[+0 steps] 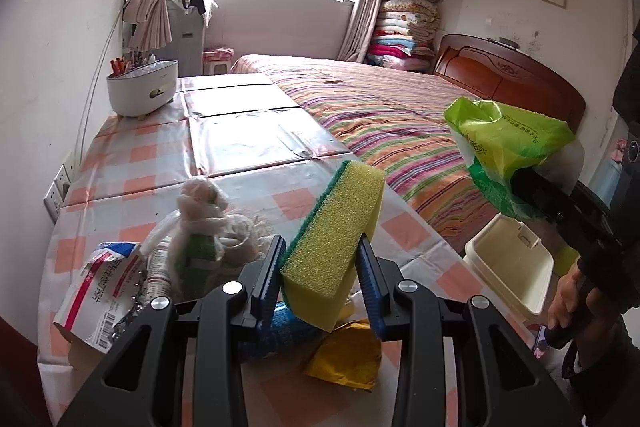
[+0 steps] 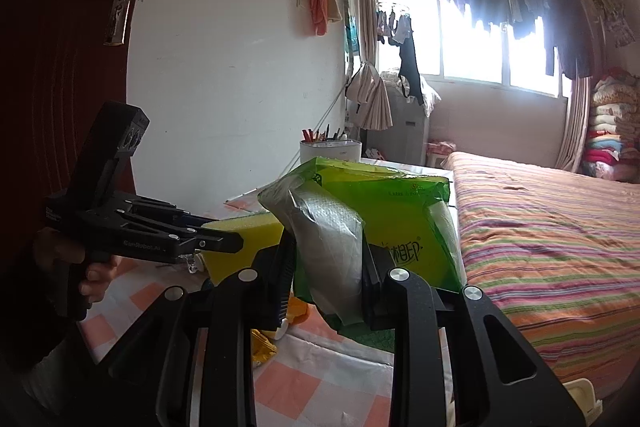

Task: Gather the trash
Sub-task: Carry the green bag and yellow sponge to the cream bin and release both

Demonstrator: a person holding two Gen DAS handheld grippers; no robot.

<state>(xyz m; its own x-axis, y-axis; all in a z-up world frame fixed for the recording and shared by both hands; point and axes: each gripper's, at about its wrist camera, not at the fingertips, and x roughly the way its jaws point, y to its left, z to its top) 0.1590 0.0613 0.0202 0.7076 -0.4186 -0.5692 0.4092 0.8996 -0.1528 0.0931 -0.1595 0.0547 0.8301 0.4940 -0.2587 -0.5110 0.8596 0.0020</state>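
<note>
Since the table w/ its pink-check plastic cover runs along the left wall and the striped bed sits right beside it, the cream bin on the floor at the table's near right edge looks like the drop point, so you're working both hands toward that side.

Your right gripper is clamped on the green plastic bag, a tissue-pack wrapper by the look of it, pinched at its crumpled near end so the rest fans out ahead. From the left wrist view that bag hangs in the air above the bin, off the table's right edge, prob. ready to let go.

Your left gripper is closed on the yellow sponge, green scouring face turned left, gripped across its narrow sides and lifted clear of the table, tilted up and away from you. It's over the near part of the table, not over the bin yet.

Remaining trash sits under and left of it: torn red-and-white paper packet at near left, crumpled clear plastic w/ white tissue wads just right of that, a yellow wrapper nearest you, and sth blue partly hidden behind the fingers; can't tell what.

White pen holder at far left is likely not trash.
</note>
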